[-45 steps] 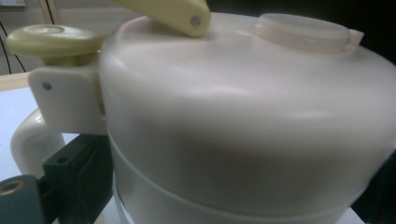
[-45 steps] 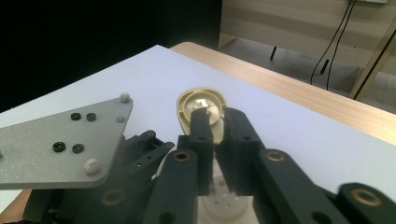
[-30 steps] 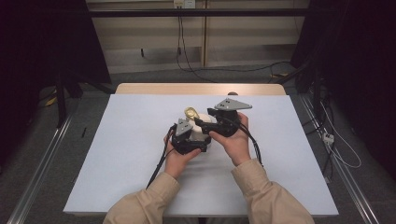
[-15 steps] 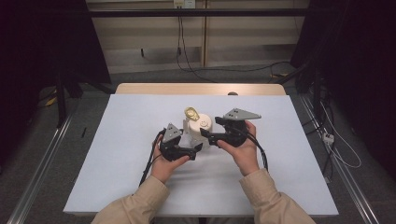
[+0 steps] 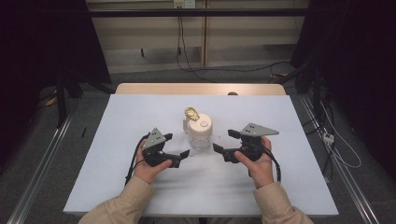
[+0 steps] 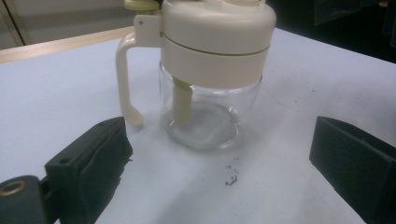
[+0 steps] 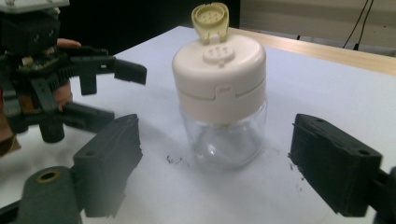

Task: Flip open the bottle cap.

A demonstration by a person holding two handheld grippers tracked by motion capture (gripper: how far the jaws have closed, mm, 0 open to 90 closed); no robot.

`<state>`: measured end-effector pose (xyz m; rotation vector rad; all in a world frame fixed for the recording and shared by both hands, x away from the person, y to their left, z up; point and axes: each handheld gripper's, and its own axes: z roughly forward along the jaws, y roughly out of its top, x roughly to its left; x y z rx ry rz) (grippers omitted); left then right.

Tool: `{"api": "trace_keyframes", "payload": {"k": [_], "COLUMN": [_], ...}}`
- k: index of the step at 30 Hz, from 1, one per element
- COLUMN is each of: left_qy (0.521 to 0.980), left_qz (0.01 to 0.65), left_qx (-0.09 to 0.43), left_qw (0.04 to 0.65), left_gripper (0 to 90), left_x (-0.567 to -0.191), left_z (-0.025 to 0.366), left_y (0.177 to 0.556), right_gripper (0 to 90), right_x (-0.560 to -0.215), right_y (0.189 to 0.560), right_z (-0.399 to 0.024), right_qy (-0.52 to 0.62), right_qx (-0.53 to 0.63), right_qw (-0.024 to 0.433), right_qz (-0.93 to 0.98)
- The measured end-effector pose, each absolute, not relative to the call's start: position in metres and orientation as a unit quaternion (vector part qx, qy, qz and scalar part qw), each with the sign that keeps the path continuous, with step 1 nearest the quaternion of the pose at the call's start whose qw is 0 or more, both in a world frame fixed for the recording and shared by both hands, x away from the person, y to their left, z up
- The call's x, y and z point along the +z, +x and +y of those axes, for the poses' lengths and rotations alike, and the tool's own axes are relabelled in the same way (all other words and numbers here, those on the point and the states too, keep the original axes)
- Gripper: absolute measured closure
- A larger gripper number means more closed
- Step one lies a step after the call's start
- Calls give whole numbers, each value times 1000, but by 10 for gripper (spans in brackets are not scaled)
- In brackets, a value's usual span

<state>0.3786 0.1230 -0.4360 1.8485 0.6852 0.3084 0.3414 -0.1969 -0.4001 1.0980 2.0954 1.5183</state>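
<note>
Two grippers, left gripper (image 5: 176, 150) and right gripper (image 5: 224, 142), jaws wide, right's just opening, nothing held, flank glass jar (image 5: 199, 135) mid-table (image 5: 116, 186). Empty: light, slippery, fragile; grasp cream lid (image 7: 219, 79) or handle (image 6: 125, 84).

High view: above, looking down, far off; both gripper views: low, close, opposite sides of jar (image 5: 199, 133) (shared).

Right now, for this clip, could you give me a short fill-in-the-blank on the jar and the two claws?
1. The glass jar stands ____ on the white table.
2. The yellow flip cap on its lid is ____.
3. The jar sits ____ the left claw and the right claw.
4. Both claws are ____, gripping nothing.

Missing words: upright; open; between; open
</note>
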Motion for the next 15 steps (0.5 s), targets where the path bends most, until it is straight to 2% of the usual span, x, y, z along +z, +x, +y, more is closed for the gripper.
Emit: {"api": "trace_keyframes", "payload": {"k": [15], "left_qy": [774], "left_qz": [298], "left_qx": [138], "left_qw": [542], "left_gripper": [44], "left_x": [-437], "left_z": [161], "left_y": [370], "right_gripper": [128], "right_x": [-426], "right_y": [317], "right_z": [-216], "right_qy": [384], "right_qx": [521], "right_qw": [164], "right_qz": [744]}}
